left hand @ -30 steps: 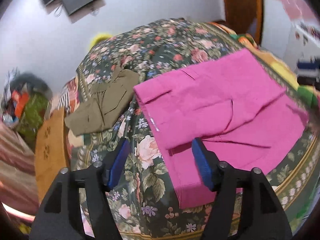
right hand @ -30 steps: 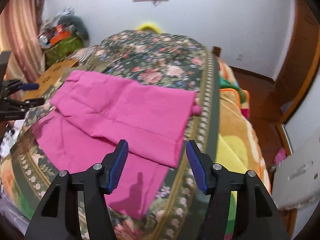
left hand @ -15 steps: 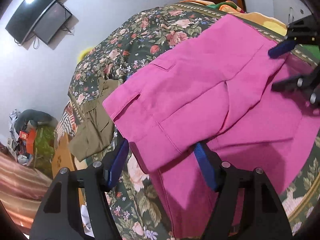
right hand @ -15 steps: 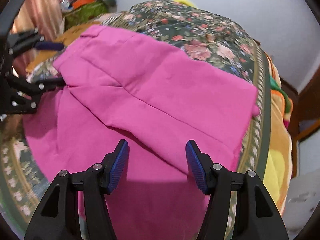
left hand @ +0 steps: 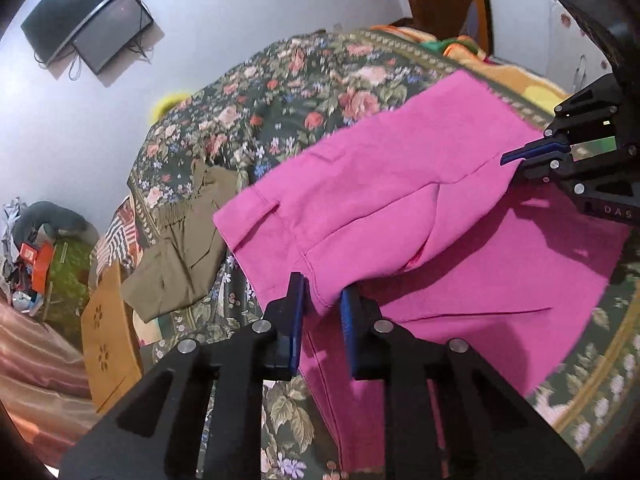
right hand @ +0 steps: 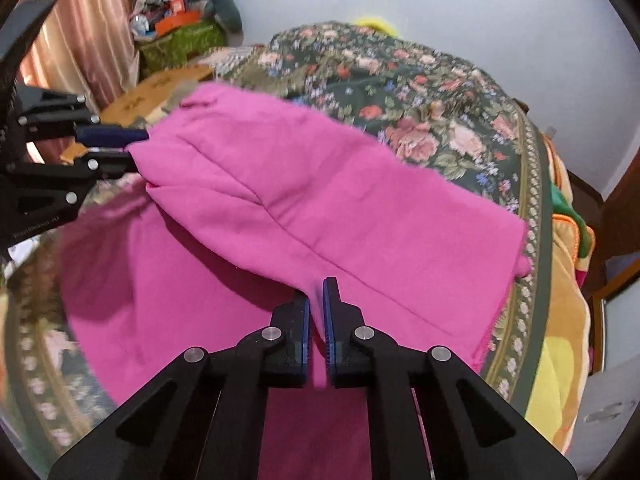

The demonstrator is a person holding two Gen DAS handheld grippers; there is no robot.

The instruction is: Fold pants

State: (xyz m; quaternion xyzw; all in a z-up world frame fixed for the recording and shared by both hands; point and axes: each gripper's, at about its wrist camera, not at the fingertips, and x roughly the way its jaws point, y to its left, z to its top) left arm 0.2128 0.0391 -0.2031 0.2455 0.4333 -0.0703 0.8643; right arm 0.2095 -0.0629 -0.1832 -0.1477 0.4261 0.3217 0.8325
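Note:
Pink pants (left hand: 400, 184) lie on a floral bedspread (left hand: 288, 92), folded with an upper layer over a lower one. My left gripper (left hand: 322, 300) is shut on the near corner of the upper layer at the waist end. My right gripper (right hand: 316, 304) is shut on the near edge of the upper layer at the leg end. The pants fill the right wrist view (right hand: 320, 208). The right gripper shows at the right of the left wrist view (left hand: 520, 160), the left gripper at the left of the right wrist view (right hand: 132, 148). The gripped edge is raised slightly.
Olive-green pants (left hand: 180, 248) lie on the bed left of the pink ones. A wooden stool (left hand: 104, 332) and a cluttered green box (right hand: 180, 40) stand beside the bed. An orange and yellow blanket (right hand: 560, 320) hangs at the bed's right edge. A screen (left hand: 100, 20) is on the wall.
Both grippers moved in to the near edge of the upper layer and closed on it; a second ago they were open and farther back.

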